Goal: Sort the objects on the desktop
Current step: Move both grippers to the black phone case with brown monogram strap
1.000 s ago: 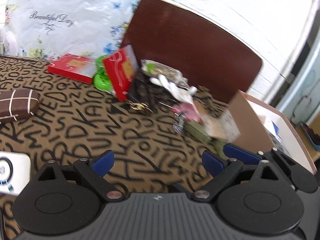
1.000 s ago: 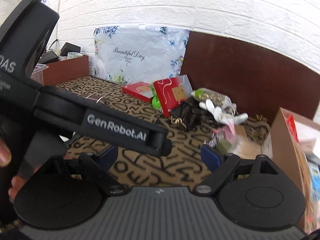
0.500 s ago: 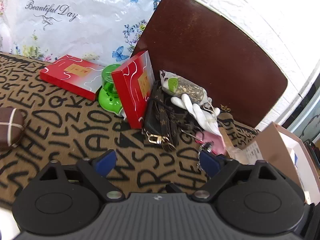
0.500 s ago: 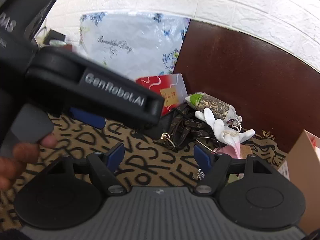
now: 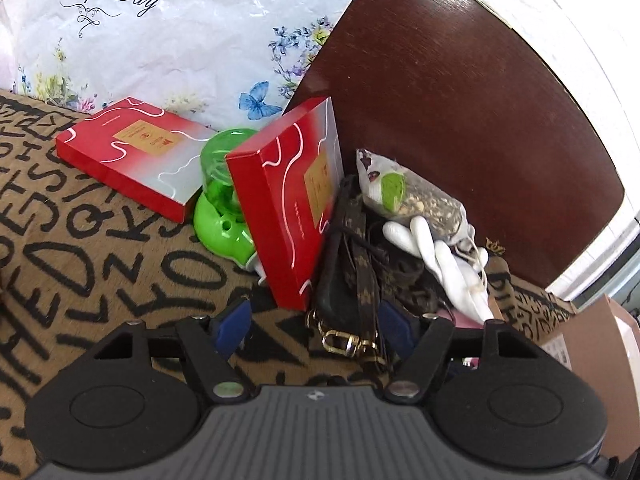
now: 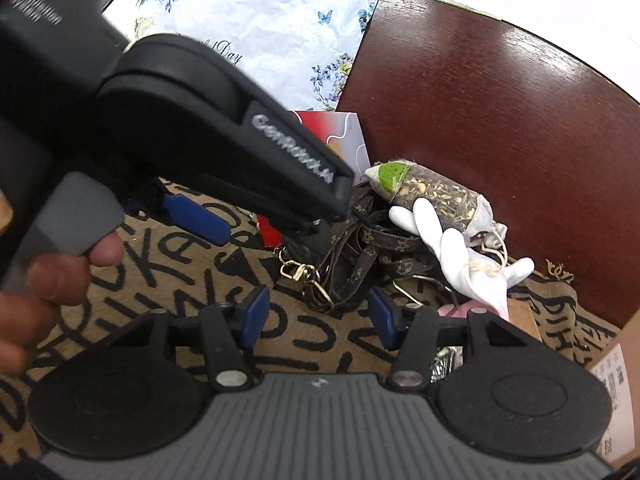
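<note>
A pile of objects lies on the lettered cloth. A tilted red box leans on a green plastic toy; a second red box lies flat to the left. A brown monogram strap with gold clasps, a white glove and a sachet of dried herbs lie to the right. My left gripper is open, its pads either side of the tilted box's lower corner and the strap. My right gripper is open just before the strap's clasps. The left gripper's body fills the right wrist view's left side.
A dark brown board and a floral plastic bag stand at the back against the wall. A cardboard box sits at the far right, also in the right wrist view. A pink item lies under the glove.
Both grippers have moved forward toward the pile, which now looms larger. The left gripper now straddles the tilted red box's corner. The brown case at left has left the view.
</note>
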Available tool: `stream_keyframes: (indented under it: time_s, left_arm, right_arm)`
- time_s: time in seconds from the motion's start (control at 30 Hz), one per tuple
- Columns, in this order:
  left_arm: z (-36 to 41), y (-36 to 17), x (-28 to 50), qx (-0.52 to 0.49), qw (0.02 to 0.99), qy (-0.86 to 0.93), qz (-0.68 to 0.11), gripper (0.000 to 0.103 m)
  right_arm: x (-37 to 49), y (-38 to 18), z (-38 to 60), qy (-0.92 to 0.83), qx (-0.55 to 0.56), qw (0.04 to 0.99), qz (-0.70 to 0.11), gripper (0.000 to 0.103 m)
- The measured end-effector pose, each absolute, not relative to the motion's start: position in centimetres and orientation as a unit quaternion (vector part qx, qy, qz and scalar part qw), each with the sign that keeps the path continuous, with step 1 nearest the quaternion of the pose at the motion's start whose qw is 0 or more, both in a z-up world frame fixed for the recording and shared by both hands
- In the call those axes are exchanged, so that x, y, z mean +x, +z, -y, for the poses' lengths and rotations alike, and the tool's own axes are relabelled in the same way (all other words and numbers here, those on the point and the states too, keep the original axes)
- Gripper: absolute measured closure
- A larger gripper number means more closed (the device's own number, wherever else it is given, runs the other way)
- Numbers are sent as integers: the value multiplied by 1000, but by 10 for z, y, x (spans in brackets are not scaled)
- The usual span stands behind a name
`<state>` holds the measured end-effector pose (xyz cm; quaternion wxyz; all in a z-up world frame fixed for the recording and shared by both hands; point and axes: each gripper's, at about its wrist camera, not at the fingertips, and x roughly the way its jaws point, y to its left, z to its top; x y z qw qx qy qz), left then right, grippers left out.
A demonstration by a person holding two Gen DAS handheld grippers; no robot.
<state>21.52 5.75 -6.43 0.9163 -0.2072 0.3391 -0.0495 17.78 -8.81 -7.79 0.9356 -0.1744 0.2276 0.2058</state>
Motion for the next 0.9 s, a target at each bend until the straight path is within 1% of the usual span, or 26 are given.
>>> stream_keyframes:
  time_s: [0.07, 0.17, 0.23, 0.3, 0.37, 0.4, 0.6, 0.9]
  left_arm:
    - [-55, -67, 221, -205, 916, -49, -341, 31]
    - [-54, -71, 227, -203, 915, -50, -345, 34]
    - [-54, -74, 230, -211, 914, -53, -344, 40]
    - [-54, -74, 231, -214, 913, -55, -344, 42]
    - [-53, -73, 230, -211, 914, -56, -343, 45]
    - [-53, -73, 229, -210, 914, -58, -342, 46]
    - [-52, -68, 222, -210, 913, -63, -343, 49]
    - [-46, -62, 190, -207, 907, -73, -360, 50]
  right_arm:
    - [183, -81, 86, 206, -181, 935, -227, 57]
    - [188, -83, 83, 204, -187, 934, -228, 58]
    - [192, -84, 81, 202, -188, 933, -232, 58]
    - [194, -85, 80, 201, -192, 932, -234, 60]
    - [194, -86, 79, 200, -199, 931, -230, 66]
    - [193, -86, 78, 200, -202, 931, -229, 69]
    - [187, -84, 80, 205, -207, 929, -230, 75]
    - [161, -75, 90, 234, -207, 919, -241, 81]
